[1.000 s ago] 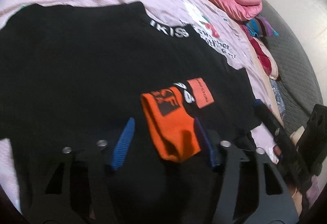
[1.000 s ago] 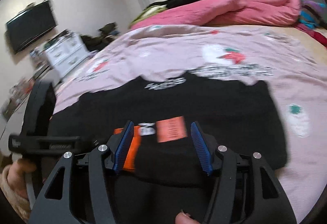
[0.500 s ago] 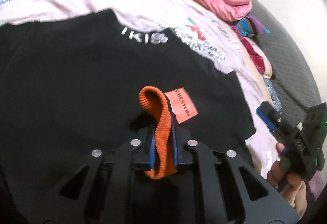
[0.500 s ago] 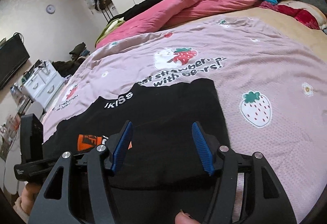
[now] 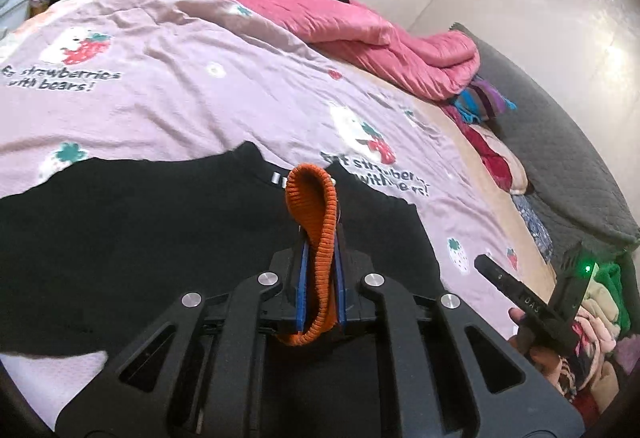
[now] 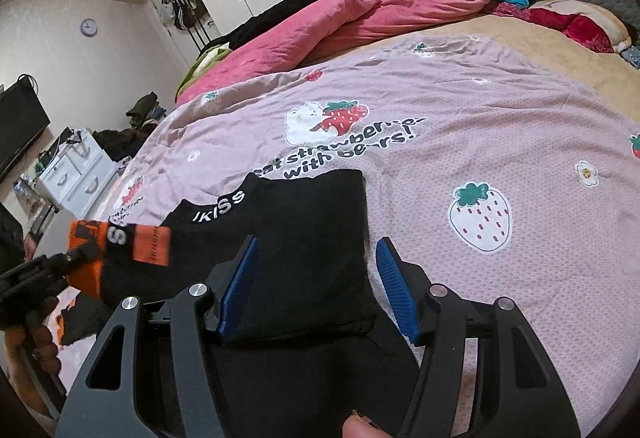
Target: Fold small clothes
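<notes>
My left gripper (image 5: 319, 270) is closed tight on the orange ribbed knit sock with black and white print (image 5: 316, 238); its folded cuff stands up in a loop between my blue pads, lifted above the black garment with white letters at the collar (image 5: 140, 238). This garment lies flat on the pink bedsheet printed with strawberries (image 5: 192, 94). My right gripper (image 6: 318, 288) stands open over the right edge of the black garment, holding nothing.

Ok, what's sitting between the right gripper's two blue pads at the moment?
Only the corner of the black shirt lying on the bedsheet. The right wrist view shows the right gripper open, its pads not pressing the cloth.
</notes>
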The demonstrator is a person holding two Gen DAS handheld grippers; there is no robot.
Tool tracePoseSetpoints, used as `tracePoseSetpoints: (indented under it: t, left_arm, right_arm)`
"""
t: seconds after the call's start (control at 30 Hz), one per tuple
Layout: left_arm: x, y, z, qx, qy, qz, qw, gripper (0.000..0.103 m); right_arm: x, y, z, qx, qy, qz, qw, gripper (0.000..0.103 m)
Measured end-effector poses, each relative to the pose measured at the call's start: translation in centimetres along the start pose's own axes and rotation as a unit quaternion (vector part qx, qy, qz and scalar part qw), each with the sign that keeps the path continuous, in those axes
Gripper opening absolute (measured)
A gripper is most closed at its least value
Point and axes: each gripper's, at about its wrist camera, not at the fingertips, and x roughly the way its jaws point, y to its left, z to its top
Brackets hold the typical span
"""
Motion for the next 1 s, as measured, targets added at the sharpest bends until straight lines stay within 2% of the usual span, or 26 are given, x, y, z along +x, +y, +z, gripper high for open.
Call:
tracePoseSetpoints:
  t: [0.27, 0.63, 0.8, 1.0]
  left_arm:
    - [-2.2, 2.5, 0.5, -0.030, -0.016, 0.008, 0.9994, 0.004]
    - [-1.6, 4.6, -0.2, -0.044, 0.013, 0.031, 0.9984, 0.004]
    - [-1.8, 5.0, -0.3, -0.042, 0.009, 0.046, 0.9980, 0.005]
    - [-0.6, 4.6, -1.2, -0.030, 0.042, 0.048, 0.9975, 0.007]
  right_arm:
    - [0.0, 0.2, 0.0, -0.003, -0.003, -0.007, 1.000, 0.059]
    - [-0.4, -0.7, 0.4, 0.008, -0.016, -0.038, 0.999, 0.059]
    - [-0.2, -0.6, 0.5, 0.001, -0.016, -0.056, 0.998, 0.059]
    - [1.3, 1.5, 0.1, -0.053, -0.004, -0.076, 0.996, 0.072]
